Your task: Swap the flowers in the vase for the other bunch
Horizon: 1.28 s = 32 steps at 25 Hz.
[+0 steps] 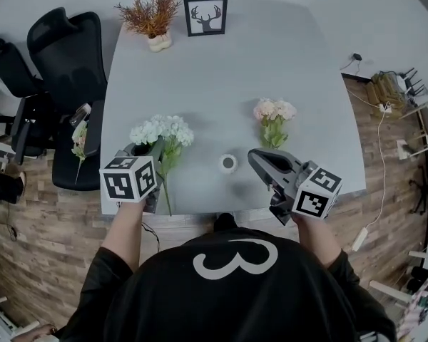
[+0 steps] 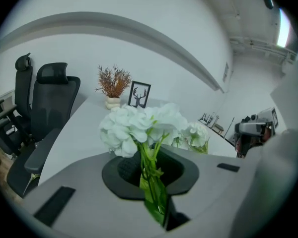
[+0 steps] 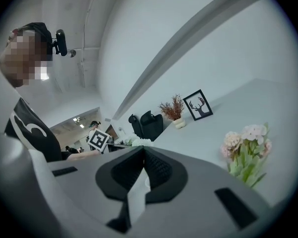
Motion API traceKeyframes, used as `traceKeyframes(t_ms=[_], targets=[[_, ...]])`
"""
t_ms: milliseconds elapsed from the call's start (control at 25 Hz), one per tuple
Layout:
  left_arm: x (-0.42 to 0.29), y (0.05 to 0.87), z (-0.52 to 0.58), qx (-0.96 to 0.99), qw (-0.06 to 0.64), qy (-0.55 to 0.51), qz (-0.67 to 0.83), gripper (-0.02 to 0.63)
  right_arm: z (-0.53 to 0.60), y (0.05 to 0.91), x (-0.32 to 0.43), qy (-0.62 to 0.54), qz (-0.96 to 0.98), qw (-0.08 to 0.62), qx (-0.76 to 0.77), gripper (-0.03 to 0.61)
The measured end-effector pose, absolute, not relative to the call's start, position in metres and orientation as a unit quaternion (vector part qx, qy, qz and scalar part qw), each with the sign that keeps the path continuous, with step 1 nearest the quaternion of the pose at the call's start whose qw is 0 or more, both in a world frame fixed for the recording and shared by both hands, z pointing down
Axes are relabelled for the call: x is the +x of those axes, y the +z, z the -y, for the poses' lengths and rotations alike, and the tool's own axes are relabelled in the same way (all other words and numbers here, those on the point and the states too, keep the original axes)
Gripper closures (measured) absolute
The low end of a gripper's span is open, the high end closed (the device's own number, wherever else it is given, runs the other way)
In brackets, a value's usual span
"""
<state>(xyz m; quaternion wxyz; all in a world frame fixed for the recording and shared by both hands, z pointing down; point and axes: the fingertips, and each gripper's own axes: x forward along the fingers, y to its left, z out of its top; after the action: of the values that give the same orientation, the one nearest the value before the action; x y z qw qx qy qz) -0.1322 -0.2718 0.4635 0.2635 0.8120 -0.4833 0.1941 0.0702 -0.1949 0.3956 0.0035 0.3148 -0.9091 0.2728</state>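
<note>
The table (image 1: pixel 221 70) carries an apparently empty vase (image 1: pixel 229 164). Left gripper (image 1: pixel 151 150): fingers clamped on the stems of the white bunch (image 1: pixel 162 130), held just left of the vase. Right gripper (image 1: pixel 257 159): fingers closed, empty. The pink bunch (image 1: pixel 274 112) sits beyond the vase. Assessment: removal appears done; refilling the vase is outstanding.

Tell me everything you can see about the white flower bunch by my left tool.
The white flower bunch has rounded clusters of white, hydrangea-like blooms on green stems with leaves. The left tool is shut on the stems below the blooms. The blooms point away from the person and the stem ends trail back toward them.
</note>
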Motion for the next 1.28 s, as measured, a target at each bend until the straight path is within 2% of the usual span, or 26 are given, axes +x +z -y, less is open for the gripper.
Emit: traceKeyframes(t_ms=[520,880,1280], targets=[[-0.095,0.332,0.240,0.890,0.176,0.057,0.417,0.563,0.131,0.368,0.050,0.240,0.908,-0.010,0.345,0.569],[-0.062,0.235,0.205,0.926,0.073,-0.034,0.370,0.563,0.101,0.368,0.046,0.238,0.903,-0.016,0.358,0.569],[-0.017,0.189,0.196,0.937,-0.016,-0.084,0.339,0.566,0.097,0.375,0.064,0.246,0.889,-0.020,0.385,0.569]])
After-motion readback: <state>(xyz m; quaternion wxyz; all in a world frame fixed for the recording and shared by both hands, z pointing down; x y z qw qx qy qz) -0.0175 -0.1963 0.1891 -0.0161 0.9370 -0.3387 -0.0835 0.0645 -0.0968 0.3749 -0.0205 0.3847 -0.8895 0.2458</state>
